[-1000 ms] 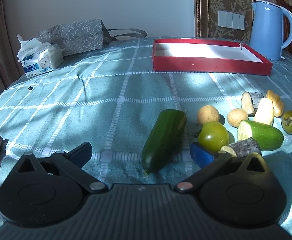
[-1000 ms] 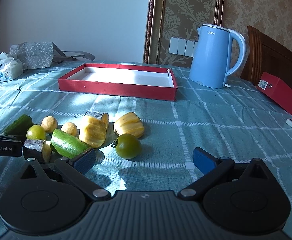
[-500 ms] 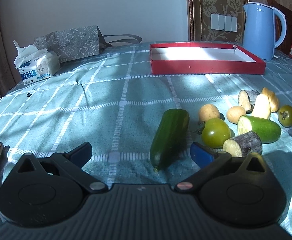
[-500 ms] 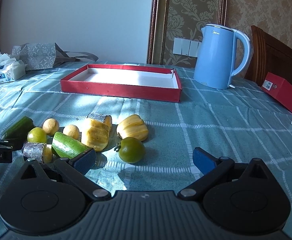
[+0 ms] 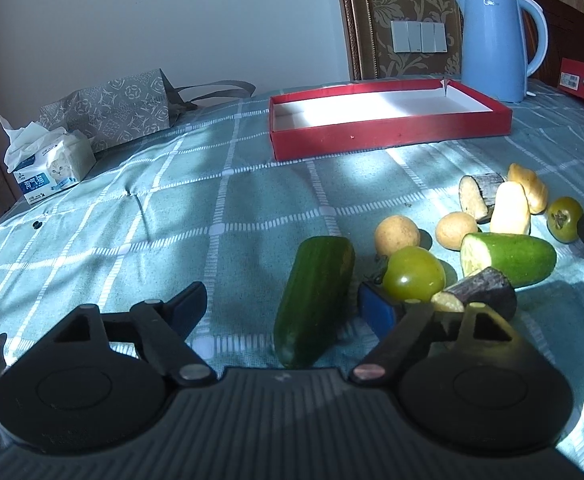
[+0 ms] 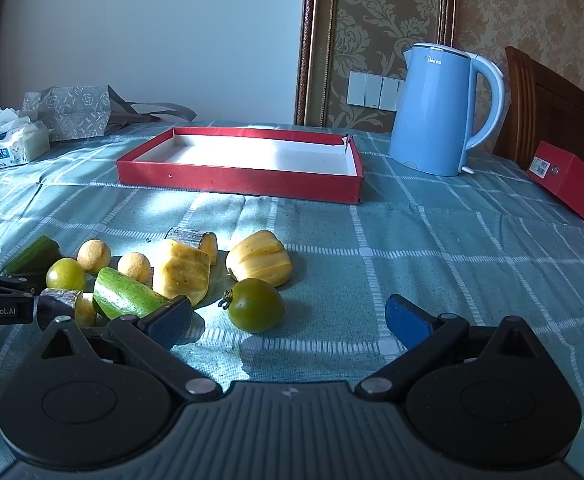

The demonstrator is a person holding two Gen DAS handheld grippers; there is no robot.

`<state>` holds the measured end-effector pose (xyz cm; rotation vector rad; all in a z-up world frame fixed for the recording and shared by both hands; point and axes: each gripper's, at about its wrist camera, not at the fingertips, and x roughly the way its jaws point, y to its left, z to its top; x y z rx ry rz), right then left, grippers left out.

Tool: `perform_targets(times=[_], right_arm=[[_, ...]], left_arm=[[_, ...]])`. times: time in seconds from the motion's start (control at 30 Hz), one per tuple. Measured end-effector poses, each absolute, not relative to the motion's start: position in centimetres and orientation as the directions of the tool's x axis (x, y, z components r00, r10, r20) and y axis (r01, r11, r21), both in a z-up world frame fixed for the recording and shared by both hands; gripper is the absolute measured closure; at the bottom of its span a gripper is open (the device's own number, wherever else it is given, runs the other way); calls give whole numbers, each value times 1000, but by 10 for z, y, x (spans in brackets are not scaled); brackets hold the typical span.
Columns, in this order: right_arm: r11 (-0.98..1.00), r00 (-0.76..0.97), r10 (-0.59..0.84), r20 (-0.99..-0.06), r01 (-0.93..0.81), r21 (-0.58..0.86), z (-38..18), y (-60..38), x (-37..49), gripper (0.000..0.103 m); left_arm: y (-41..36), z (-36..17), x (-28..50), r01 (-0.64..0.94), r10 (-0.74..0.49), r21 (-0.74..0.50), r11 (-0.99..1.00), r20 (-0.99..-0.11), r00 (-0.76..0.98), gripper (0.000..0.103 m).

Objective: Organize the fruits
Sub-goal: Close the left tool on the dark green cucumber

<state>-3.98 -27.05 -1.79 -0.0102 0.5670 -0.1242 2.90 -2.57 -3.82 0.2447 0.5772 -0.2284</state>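
left tongs (image 5: pixel 282 308) narrower around cucumber (image 5: pixel 314 298)

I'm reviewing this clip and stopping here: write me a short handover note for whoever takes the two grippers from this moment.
Left gripper: jaws closing around the long cucumber, which lies on the tablecloth between them; pads not yet pressing on it.
Right gripper: open and holding nothing, with the dark green tomato just ahead of it.
Produce: all clustered on the cloth, including the light green tomato, cut cucumber half, two small yellow balls and the yellow pieces.
Red tray: beyond the pile, with nothing in it.
Done: nothing placed yet.
Left: grip the cucumber, carry it to the tray, then move the rest.
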Motion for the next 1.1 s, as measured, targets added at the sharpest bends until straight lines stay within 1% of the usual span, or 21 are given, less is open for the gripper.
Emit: perform_targets(times=[0.23,0.3,0.47,0.53,0.6,0.77,1.1], right_arm=[[991,836,-130,-534,123,-50,-16,-272,-40,0],[991,836,-132,-533,121,-55,-15,-270,-41,0],[991,839,-134,-527,117,-65,-13,-266,-42,0],[991,839,-130,-528,115,-61,-13,-265,-41,0],[992,839,-128,-529,112,-61,-13,-264,-41,0],[992,836,-127,-533,114,-58,-14,-265,-39,0],[985,828,-173,-533,150,-85,-16,-280,-45,0]], left_arm=[[-27,-39,24,335,-202,154,929,-550,811,48],[-26,-38,24,348,-219,137,928,-555,802,57],[-16,-37,25,360,-246,102,928,-558,792,57],[-15,-37,26,375,-264,89,923,-563,783,61],[-17,-36,25,389,-274,93,916,-565,778,71],[-23,-37,24,396,-264,129,909,-558,787,74],[-16,-35,22,352,-258,83,932,-529,809,75]])
